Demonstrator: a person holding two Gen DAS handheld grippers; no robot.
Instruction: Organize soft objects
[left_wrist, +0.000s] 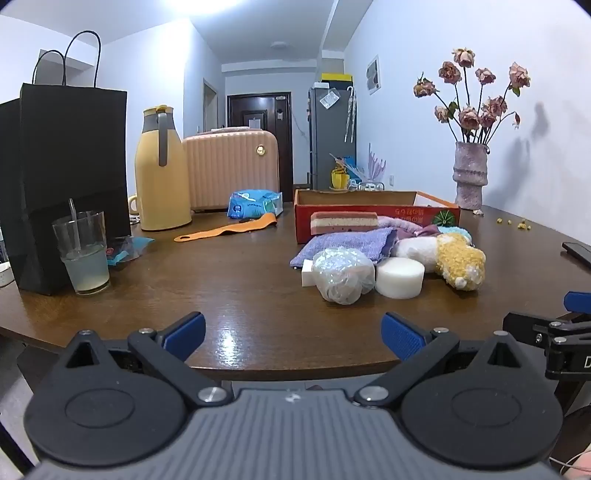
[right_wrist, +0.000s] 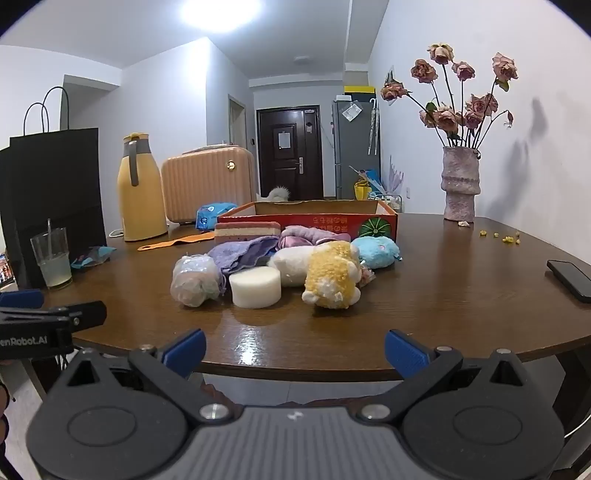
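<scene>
A pile of soft objects lies before a red cardboard box (right_wrist: 314, 221) (left_wrist: 369, 216): a white round sponge (right_wrist: 255, 287) (left_wrist: 399, 277), a yellow plush toy (right_wrist: 332, 275) (left_wrist: 461, 264), a clear bag with a soft ball (right_wrist: 194, 280) (left_wrist: 341, 275), a purple towel (right_wrist: 245, 253) (left_wrist: 343, 245), a striped sponge (right_wrist: 247, 230) (left_wrist: 343, 221), a blue plush (right_wrist: 376, 251). My left gripper (left_wrist: 293, 334) and right gripper (right_wrist: 293, 350) are open and empty at the table's near edge, well short of the pile.
On the brown table (right_wrist: 424, 306) stand a glass of cloudy liquid (left_wrist: 83, 254), a black paper bag (left_wrist: 66, 177), a yellow jug (left_wrist: 159, 173), a pink case (left_wrist: 231, 166), a vase of dried roses (right_wrist: 460, 184) and a phone (right_wrist: 570, 278).
</scene>
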